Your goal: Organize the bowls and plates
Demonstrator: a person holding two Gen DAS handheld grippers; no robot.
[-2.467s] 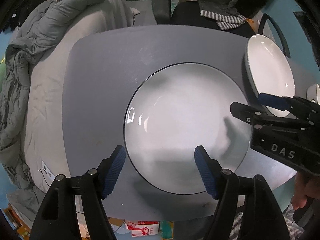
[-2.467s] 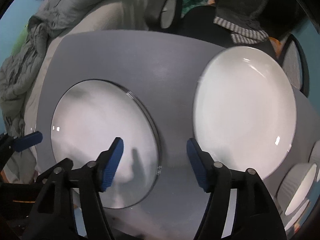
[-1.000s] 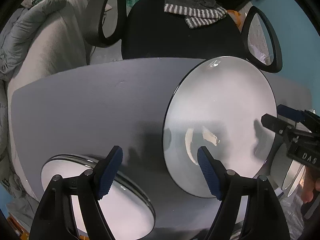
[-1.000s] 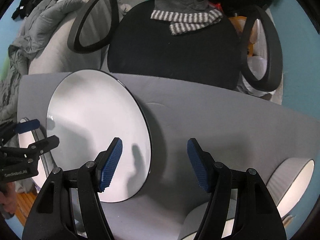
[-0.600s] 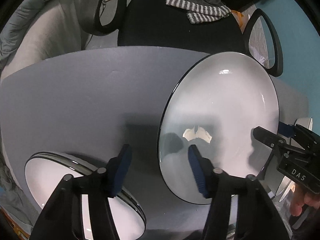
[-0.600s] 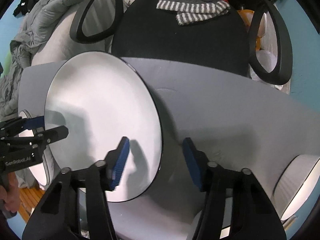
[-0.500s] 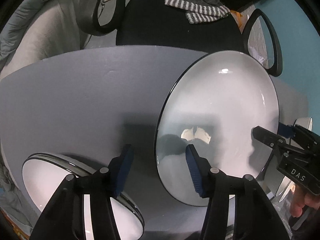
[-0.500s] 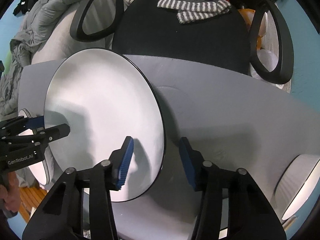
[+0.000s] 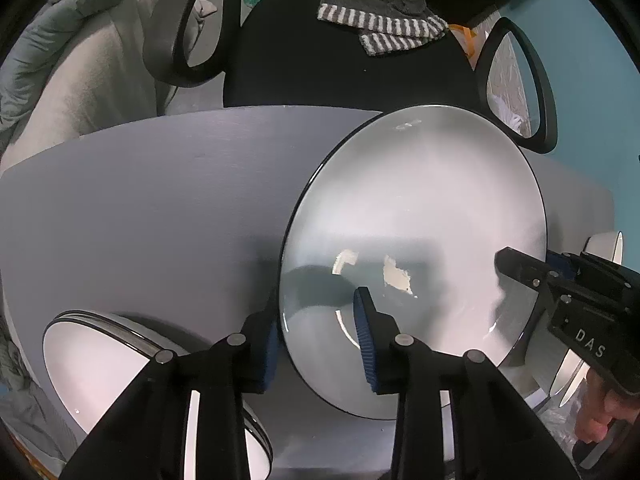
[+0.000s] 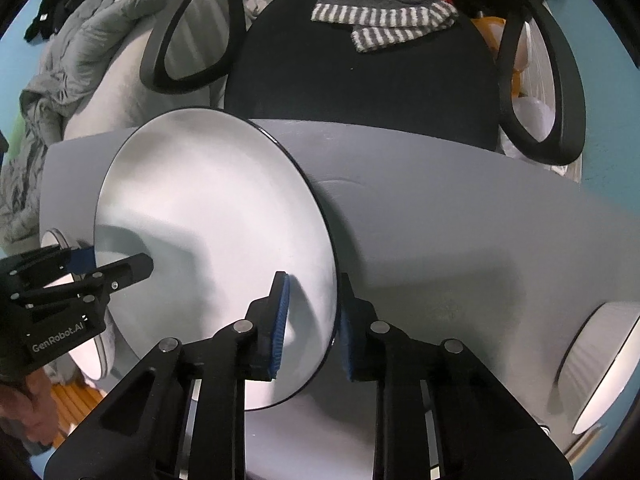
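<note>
A large white plate with a black rim point(image 9: 420, 216) lies on the grey table point(image 9: 140, 208); it also shows in the right wrist view point(image 10: 208, 224). My left gripper point(image 9: 316, 336) is shut on the plate's left edge. My right gripper point(image 10: 310, 320) is shut on its right edge. Each gripper shows in the other's view, the right one point(image 9: 568, 292) and the left one point(image 10: 76, 276). A stack of white plates point(image 9: 116, 364) sits at the table's near left.
White bowls point(image 10: 600, 364) stand at the table's right end. A black office chair point(image 10: 360, 72) with a striped grey cloth point(image 10: 380, 20) stands behind the table. A grey quilt point(image 10: 80, 64) lies on a bed at left.
Both grippers have moved from the left plate to the right plate and closed their fingers onto its opposite edges.
</note>
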